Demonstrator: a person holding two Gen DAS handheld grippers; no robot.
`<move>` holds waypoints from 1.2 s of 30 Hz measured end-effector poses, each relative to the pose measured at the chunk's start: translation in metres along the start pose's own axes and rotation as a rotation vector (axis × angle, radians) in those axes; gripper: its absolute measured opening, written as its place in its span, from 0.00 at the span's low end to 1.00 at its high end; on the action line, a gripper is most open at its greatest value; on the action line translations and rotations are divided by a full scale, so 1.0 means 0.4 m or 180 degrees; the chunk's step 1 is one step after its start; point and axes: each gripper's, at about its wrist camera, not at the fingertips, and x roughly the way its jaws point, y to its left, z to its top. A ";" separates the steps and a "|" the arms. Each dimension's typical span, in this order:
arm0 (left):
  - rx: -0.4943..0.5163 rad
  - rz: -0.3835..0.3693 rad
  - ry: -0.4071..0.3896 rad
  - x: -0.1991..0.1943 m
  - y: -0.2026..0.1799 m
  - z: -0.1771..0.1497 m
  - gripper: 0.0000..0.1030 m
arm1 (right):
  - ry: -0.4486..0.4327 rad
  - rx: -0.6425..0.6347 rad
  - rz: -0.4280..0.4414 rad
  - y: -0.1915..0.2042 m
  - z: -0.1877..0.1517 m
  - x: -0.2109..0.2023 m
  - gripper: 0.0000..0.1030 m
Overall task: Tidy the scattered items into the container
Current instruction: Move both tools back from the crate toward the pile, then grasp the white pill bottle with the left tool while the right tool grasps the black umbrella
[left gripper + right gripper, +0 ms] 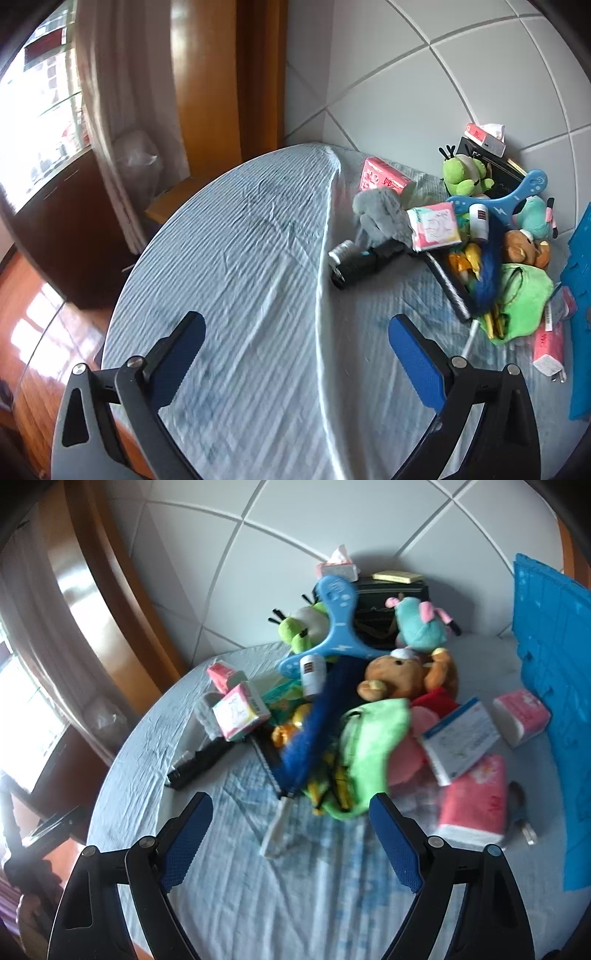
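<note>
- While both grippers, left and right, are held with jaws wide and empty, an approach to the pile is judged in hand.
- A first pick is called for next, likely the green cloth nearest the right gripper.
- The blue container is seen at the counter's right edge.
- Plush toys, tissue packs and a blue duster are tangled together, so clean single grasps are hindered.
</note>
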 end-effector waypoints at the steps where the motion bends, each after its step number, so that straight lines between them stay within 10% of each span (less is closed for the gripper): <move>1: 0.0058 -0.0046 0.0013 0.030 0.013 0.020 0.98 | 0.0012 0.0011 -0.0036 0.031 0.002 0.020 0.82; 5: 0.0417 -0.0313 0.0092 0.179 0.057 0.109 0.98 | 0.0068 0.0158 -0.0256 0.139 0.009 0.124 0.59; 17: 0.1495 -0.0970 0.0682 0.548 -0.063 0.192 0.68 | 0.0474 0.0625 -0.0826 0.243 0.010 0.435 0.53; 26: 0.1746 -0.1126 0.0905 0.621 -0.151 0.163 0.62 | 0.0551 0.0759 -0.0606 0.271 0.009 0.542 0.54; 30: 0.1787 -0.1117 0.0909 0.640 -0.159 0.151 0.35 | 0.0591 0.0734 -0.0539 0.294 0.026 0.579 0.54; 36: 0.1616 -0.1065 0.0871 0.651 -0.096 0.147 0.28 | 0.0734 0.0637 -0.0352 0.365 0.033 0.674 0.54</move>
